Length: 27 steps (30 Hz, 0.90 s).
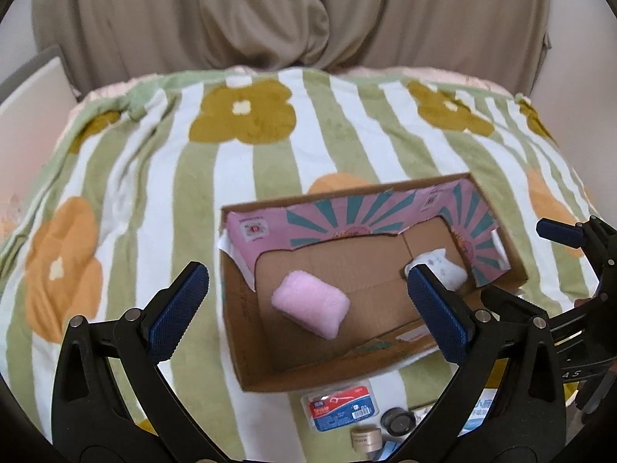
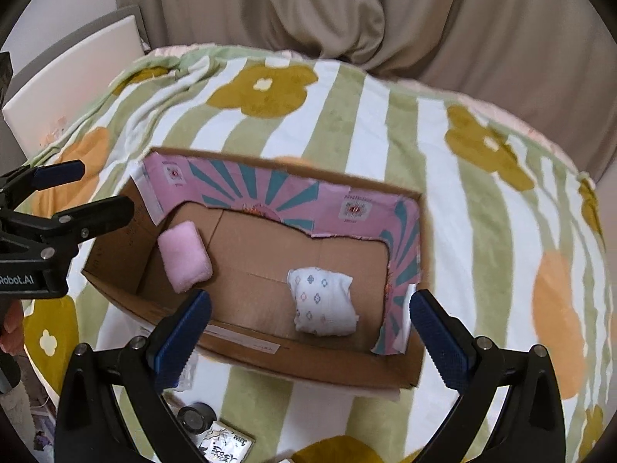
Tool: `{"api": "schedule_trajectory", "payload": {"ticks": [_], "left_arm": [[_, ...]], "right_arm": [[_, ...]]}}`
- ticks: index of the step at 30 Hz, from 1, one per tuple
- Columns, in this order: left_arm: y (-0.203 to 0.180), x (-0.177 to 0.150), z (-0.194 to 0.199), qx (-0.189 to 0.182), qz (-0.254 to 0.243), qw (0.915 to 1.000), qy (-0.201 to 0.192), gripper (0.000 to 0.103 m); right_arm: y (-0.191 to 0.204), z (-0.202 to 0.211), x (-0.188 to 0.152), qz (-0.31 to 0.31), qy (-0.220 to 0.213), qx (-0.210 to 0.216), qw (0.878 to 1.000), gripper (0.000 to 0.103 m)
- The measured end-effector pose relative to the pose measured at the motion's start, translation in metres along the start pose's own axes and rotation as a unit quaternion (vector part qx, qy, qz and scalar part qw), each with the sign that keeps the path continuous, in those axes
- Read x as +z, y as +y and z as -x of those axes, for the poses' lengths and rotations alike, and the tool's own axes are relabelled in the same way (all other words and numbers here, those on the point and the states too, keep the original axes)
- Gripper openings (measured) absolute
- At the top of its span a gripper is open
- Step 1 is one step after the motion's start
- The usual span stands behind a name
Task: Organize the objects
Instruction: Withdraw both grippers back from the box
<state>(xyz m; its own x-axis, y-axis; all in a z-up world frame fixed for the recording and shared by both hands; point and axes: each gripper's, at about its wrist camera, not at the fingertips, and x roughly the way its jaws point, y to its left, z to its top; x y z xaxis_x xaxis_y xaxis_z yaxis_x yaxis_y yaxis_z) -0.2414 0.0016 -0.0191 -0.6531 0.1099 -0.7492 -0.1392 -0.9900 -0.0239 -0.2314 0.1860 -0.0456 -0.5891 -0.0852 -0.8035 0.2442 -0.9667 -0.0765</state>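
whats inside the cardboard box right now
Two things lie on the floor of the cardboard box: a pink packet toward one end and a white patterned packet toward the other. The near wall hides a strip of the floor.

A home bedroom: flowered blanket (image 1: 293,146) on bed, beige curtains (image 1: 293,11)
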Motion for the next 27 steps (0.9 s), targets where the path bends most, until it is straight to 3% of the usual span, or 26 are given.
{"api": "schedule_trajectory", "payload": {"ticks": [10, 15, 20, 27], "left_arm": [[-0.003, -0.035, 0.09, 0.011, 0.001, 0.9966, -0.081, 0.103], [-0.004, -0.067, 0.13, 0.019, 0.013, 0.9925, -0.12, 0.103], [-0.008, -0.102, 0.156, 0.022, 0.031, 0.9897, -0.138, 0.103], [-0.008, -0.154, 0.175, 0.021, 0.066, 0.987, -0.145, 0.103]], "right_arm": [[0.012, 0.075, -0.022, -0.027, -0.087, 0.002, 0.996, 0.102], [0.023, 0.11, -0.048, -0.032, -0.128, -0.021, 0.991, 0.102], [0.038, 0.147, -0.082, -0.023, -0.179, -0.056, 0.982, 0.102], [0.054, 0.189, -0.136, -0.038, -0.235, -0.052, 0.97, 0.102]]}}
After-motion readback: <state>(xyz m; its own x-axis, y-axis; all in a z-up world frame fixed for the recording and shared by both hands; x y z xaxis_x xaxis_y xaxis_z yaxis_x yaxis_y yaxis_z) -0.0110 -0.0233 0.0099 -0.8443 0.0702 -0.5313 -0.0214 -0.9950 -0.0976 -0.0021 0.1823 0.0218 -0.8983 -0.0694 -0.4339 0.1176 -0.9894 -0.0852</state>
